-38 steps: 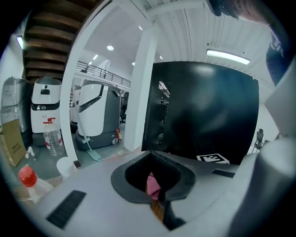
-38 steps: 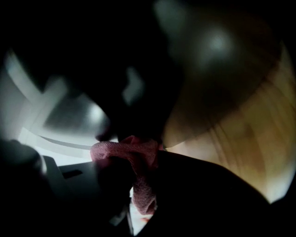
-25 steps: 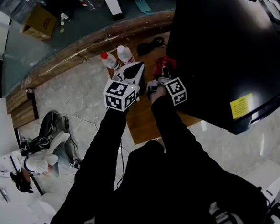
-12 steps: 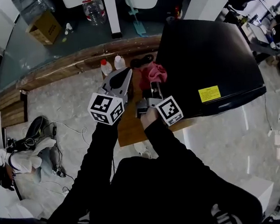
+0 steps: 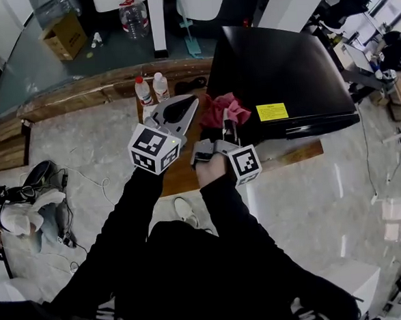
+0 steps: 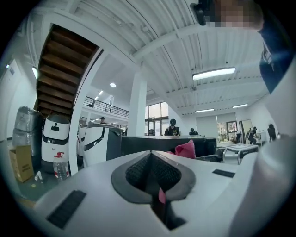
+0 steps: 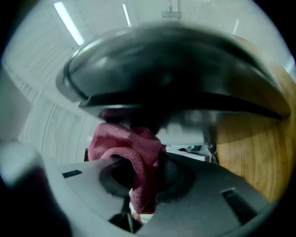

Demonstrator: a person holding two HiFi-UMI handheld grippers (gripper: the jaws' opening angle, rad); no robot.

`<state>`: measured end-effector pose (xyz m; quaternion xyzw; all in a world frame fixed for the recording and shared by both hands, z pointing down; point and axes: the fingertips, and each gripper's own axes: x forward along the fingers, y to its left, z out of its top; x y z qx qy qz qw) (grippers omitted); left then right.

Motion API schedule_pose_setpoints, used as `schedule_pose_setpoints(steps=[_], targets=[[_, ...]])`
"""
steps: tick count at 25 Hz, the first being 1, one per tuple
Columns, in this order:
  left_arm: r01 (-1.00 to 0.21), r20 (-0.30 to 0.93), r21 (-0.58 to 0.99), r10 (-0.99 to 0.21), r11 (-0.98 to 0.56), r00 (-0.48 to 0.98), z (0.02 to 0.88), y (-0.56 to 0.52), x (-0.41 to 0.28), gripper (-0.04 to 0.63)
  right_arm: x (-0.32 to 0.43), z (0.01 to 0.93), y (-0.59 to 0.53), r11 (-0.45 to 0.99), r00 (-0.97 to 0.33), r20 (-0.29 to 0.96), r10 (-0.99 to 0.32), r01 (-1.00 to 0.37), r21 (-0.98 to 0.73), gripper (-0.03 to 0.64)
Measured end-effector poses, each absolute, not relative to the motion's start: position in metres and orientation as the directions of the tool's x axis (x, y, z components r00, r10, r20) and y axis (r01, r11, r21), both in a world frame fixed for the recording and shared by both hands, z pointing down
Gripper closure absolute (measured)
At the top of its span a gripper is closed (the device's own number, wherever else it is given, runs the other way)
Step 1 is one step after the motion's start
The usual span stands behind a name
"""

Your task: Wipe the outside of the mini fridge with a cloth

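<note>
The black mini fridge [image 5: 282, 61] stands on a wooden platform, with a yellow label [image 5: 272, 111] near its front edge. A pink cloth [image 5: 226, 109] is bunched against the fridge's near left corner. My right gripper [image 5: 225, 125] is shut on that cloth. In the right gripper view the cloth [image 7: 134, 150] hangs from between the jaws [image 7: 138, 185], with the dark fridge [image 7: 175, 78] blurred just above. My left gripper [image 5: 188, 102] is held left of the cloth, shut, with nothing in it. The left gripper view shows its jaws [image 6: 151, 159] together and the cloth [image 6: 186, 149] beyond them.
The wooden platform [image 5: 188, 174] carries two plastic bottles [image 5: 151, 87] at its far left. A low wooden ledge [image 5: 79, 96] runs behind it. A cardboard box [image 5: 65, 32] and a water jug [image 5: 133, 13] stand farther back. Cables and gear [image 5: 32, 195] lie on the stone floor at left.
The right gripper has carried the cloth along the fridge's side toward the corner by the yellow label. The left gripper has stayed beside it. The head view has shifted.
</note>
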<state>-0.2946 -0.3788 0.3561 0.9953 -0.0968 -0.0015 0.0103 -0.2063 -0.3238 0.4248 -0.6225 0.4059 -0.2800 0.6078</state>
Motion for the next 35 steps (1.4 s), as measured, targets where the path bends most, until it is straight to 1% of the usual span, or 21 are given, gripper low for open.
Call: schedule_pose_setpoints(steps=[2,4,9,16,22,26,35], targets=[[-0.190,0.029,-0.019,-0.190,-0.982,0.981,0.363,-0.366,-0.292,0.591,-0.198,0.435,-0.312,0.093,0.546,-0.129,-0.828,-0.094,-0.991,0.531],[-0.175,0.049,-0.033,-0.176,-0.984,0.983,0.370,-0.355,-0.290,0.591,-0.192,0.444,-0.307,0.107,0.559,-0.124,-0.820,-0.064,-0.992,0.526],[-0.147,0.079,0.005,-0.146,-0.989,0.986,0.395,-0.342,-0.290,0.591,-0.194,0.480,-0.300,0.088,0.581,-0.065,-0.812,0.012,-0.996,0.526],[-0.115,0.187,0.040,-0.106,-0.993,0.977,0.468,-0.345,-0.278,0.591,-0.188,0.573,-0.300,-0.051,0.569,0.093,-0.817,0.090,-0.995,0.526],[-0.136,0.271,0.097,-0.106,-0.986,0.957,0.529,-0.365,-0.266,0.591,-0.186,0.654,-0.307,-0.186,0.548,0.232,-0.804,0.139,-0.973,0.528],[-0.129,0.304,0.135,-0.082,-0.982,0.949,0.565,-0.371,-0.256,0.591,-0.184,0.703,-0.302,-0.262,0.542,0.313,-0.780,0.172,-0.950,0.528],[-0.137,0.350,0.230,-0.050,-0.963,0.935,0.624,-0.384,-0.257,0.591,-0.188,0.797,-0.291,-0.387,0.498,0.451,-0.741,0.232,-0.892,0.526]])
